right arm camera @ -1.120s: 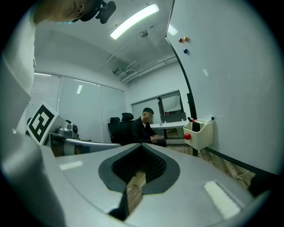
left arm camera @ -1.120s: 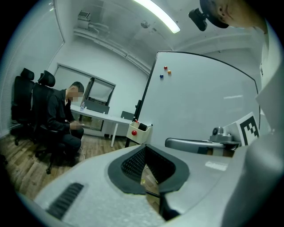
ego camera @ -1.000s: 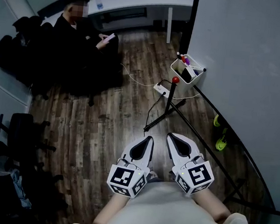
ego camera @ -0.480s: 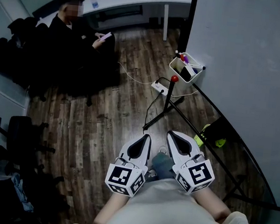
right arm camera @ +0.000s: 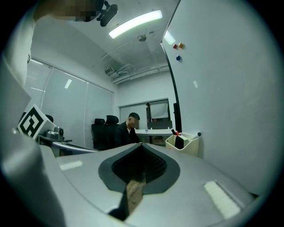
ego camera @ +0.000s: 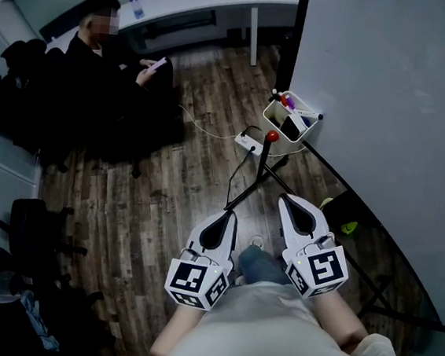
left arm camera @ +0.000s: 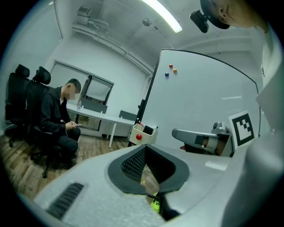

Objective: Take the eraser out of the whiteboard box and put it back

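Left gripper (ego camera: 225,225) and right gripper (ego camera: 294,212) are closed, empty, well apart from the whiteboard box (ego camera: 279,114); reaching for its eraser (ego camera: 293,127) may knock the red-knobbed stand (ego camera: 270,137) between.

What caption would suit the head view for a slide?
Left gripper and right gripper, both empty, face the whiteboard box holding the eraser.

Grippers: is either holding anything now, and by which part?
Nothing is held. The left gripper and right gripper are both shut and empty; the eraser sits in the whiteboard box.
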`<act>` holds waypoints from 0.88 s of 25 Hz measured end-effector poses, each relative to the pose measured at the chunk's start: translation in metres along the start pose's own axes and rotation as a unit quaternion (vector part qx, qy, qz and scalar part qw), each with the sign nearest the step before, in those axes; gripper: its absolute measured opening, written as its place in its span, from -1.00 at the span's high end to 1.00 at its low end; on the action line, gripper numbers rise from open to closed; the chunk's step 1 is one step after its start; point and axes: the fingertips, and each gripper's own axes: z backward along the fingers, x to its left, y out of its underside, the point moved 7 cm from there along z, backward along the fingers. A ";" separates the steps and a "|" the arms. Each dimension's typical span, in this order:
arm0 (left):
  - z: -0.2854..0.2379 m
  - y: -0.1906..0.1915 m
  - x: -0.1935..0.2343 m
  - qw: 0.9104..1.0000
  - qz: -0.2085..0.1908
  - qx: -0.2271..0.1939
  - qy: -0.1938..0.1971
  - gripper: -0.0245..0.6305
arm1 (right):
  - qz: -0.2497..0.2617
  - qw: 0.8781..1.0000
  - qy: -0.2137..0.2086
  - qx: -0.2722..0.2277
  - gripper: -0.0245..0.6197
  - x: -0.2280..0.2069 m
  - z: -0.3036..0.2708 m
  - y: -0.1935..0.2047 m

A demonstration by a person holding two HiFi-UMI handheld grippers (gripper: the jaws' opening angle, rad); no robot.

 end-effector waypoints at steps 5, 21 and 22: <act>-0.024 -0.009 0.007 1.000 -0.005 0.004 0.010 0.93 | 0.017 0.999 0.031 -0.007 0.90 -0.023 -0.016 -0.011; -0.112 -0.046 0.022 1.000 -0.021 0.001 0.016 0.93 | 0.039 0.997 0.059 0.014 0.54 -0.096 -0.074 -0.019; -0.118 -0.047 0.022 1.000 -0.021 0.001 0.016 0.93 | 0.040 0.997 0.059 0.016 0.51 -0.100 -0.077 -0.018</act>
